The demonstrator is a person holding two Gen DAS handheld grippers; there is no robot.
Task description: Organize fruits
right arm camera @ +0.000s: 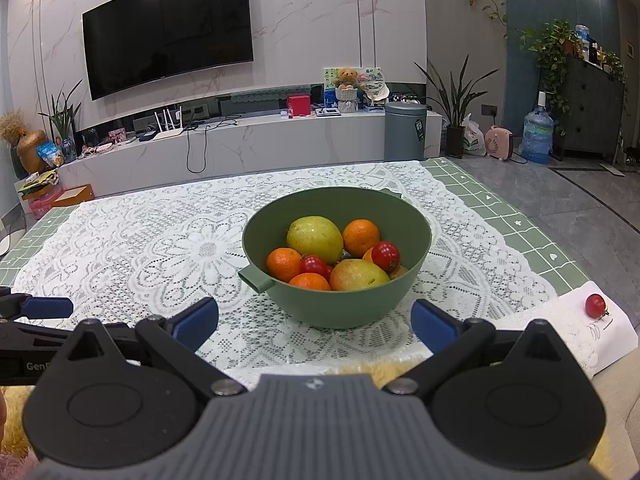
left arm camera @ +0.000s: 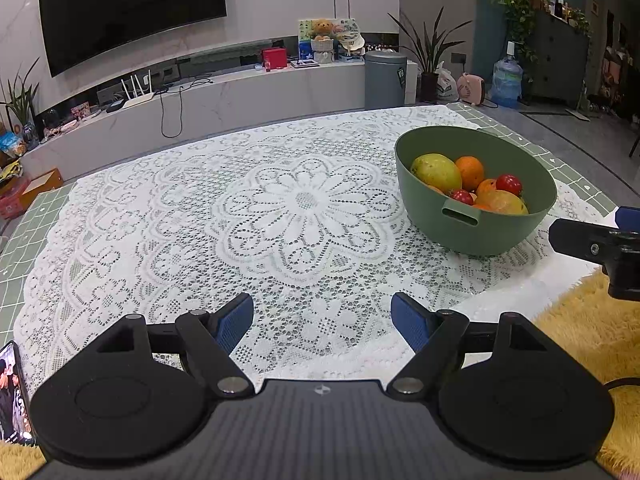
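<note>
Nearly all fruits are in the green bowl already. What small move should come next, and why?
Probably swing the right gripper rightward toward the cherry tomato lying alone on the white sheet at the table's right edge. It is the only fruit seen outside the green bowl, and it lies on that gripper's side. Both grippers are open and hold nothing.

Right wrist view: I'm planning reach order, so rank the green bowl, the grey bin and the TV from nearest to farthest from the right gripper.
1. Green bowl, on the lace cloth just ahead of the right gripper.
2. Grey bin, on the floor beyond the table, slightly right.
3. TV, on the far wall, upper left.
</note>
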